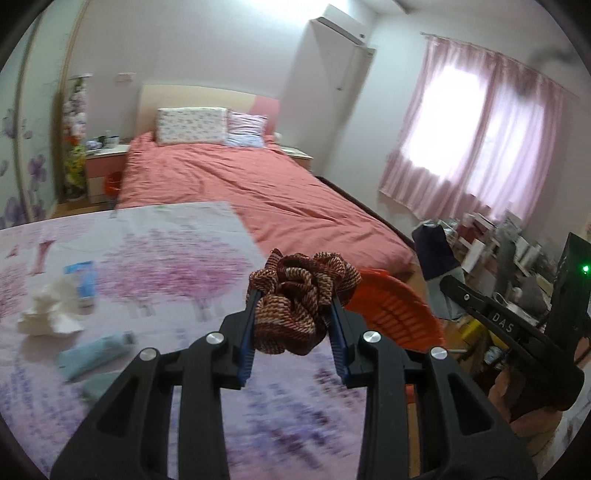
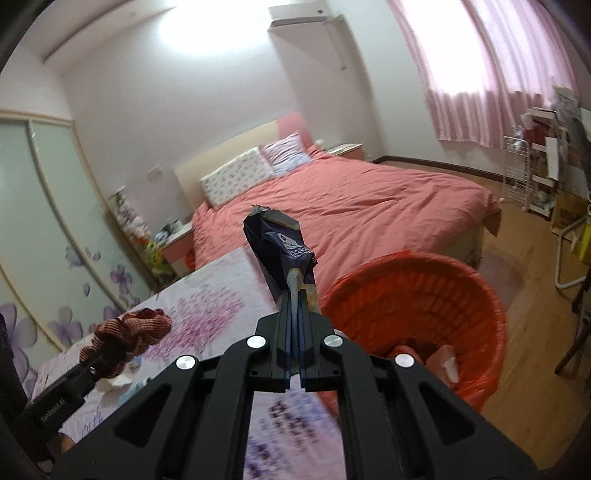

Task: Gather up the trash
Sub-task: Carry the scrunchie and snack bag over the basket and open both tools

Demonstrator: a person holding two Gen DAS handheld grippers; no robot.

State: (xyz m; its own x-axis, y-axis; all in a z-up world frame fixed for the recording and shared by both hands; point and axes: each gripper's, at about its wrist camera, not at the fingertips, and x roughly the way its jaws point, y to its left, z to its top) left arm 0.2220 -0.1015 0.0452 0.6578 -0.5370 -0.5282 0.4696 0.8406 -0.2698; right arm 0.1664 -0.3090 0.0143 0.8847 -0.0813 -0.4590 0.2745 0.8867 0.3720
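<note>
The left hand-held gripper (image 1: 293,325) clamps a bunched brown-and-red cloth (image 1: 299,295) above the desk (image 1: 177,258), just short of the orange bin (image 2: 413,295). The right hand-held gripper (image 2: 294,317) pinches a dark crumpled wrapper (image 2: 280,243) by its thin tail, beside the bin's rim. That narrow hold looks risky: a jolt could let the wrapper slip onto the bed (image 2: 369,206) or floor. Released too soon, the cloth would miss the bin. Tissues (image 1: 48,314) and tubes (image 1: 92,354) wait on the desk.

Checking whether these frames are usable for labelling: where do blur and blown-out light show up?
Left wrist view: tablecloth and tissue smeared by blur, window blown out, scrunchie sharp. Right wrist view: glare on ceiling, near tablecloth blurred, dark wrapper sharp.
</note>
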